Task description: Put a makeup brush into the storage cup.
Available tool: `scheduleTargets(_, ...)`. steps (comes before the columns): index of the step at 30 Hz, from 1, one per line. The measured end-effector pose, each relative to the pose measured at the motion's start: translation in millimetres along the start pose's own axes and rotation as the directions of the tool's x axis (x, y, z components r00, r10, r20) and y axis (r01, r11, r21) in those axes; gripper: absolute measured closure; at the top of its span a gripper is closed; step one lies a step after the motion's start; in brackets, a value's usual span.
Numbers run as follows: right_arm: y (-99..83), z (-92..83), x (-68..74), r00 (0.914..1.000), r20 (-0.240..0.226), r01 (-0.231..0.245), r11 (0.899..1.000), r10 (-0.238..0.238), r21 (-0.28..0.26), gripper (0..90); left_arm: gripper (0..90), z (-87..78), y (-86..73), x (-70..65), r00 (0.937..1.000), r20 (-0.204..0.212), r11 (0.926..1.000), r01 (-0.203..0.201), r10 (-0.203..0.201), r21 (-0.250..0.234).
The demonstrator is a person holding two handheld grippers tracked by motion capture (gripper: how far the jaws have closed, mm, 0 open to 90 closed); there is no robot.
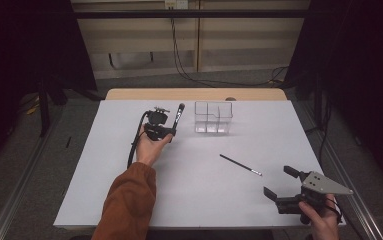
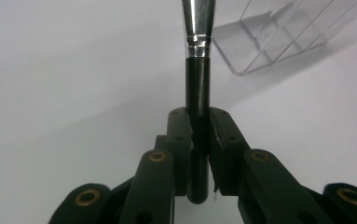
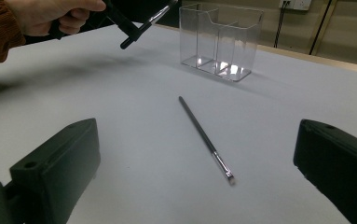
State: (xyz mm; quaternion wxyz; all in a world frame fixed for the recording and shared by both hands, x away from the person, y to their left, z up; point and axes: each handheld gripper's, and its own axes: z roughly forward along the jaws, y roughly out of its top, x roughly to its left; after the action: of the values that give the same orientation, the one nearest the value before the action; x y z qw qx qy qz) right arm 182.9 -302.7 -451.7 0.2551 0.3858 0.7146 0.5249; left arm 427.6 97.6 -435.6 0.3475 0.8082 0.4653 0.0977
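My left tool (image 1: 171,131) pinches the thick brush (image 2: 197,93) low on its black handle, lifted off the counter (image 1: 129,190) just left of the clear organizer (image 1: 214,117). Risk, as I judge it: the brush pivots in that short grip, or its tip clips the organizer's rim and tips the light box. Organizer compartments look empty. My right tool (image 1: 280,182) rests with jaws spread, holding nothing; the thin brush (image 3: 205,137) lies flat on the counter ahead of it.
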Motion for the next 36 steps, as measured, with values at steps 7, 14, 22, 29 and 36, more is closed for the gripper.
scheduleTargets(7,0.1,0.0,0.4,1.0000,0.000,0.000,1.000,0.000,0.000,0.0,79.6,-11.9,-1.0,-2.8,0.9992,0.031,0.9921,-0.022,0.026,-0.124)
scheduleTargets(14,0.0,0.2,0.4,1.0000,0.002,0.001,1.000,-0.001,0.001,0.0,79.5,-20.7,-3.0,-4.0,0.9978,0.043,0.9710,-0.038,0.050,-0.236)
scheduleTargets(22,0.0,0.2,0.3,1.0000,0.001,-0.001,1.000,0.001,0.000,0.0,79.5,-29.7,-10.7,-9.3,0.9936,0.068,0.9355,-0.061,0.090,-0.348)
scheduleTargets(29,0.0,0.3,0.4,1.0000,0.003,-0.001,1.000,0.001,0.000,0.0,79.5,-37.2,-14.4,-14.9,0.9884,0.095,0.9179,-0.072,0.118,-0.390)
scheduleTargets(36,0.0,0.8,0.4,1.0000,0.002,-0.001,1.000,0.001,0.002,0.0,79.6,-47.4,-19.2,-21.6,0.9791,0.123,0.9069,-0.098,0.162,-0.410)
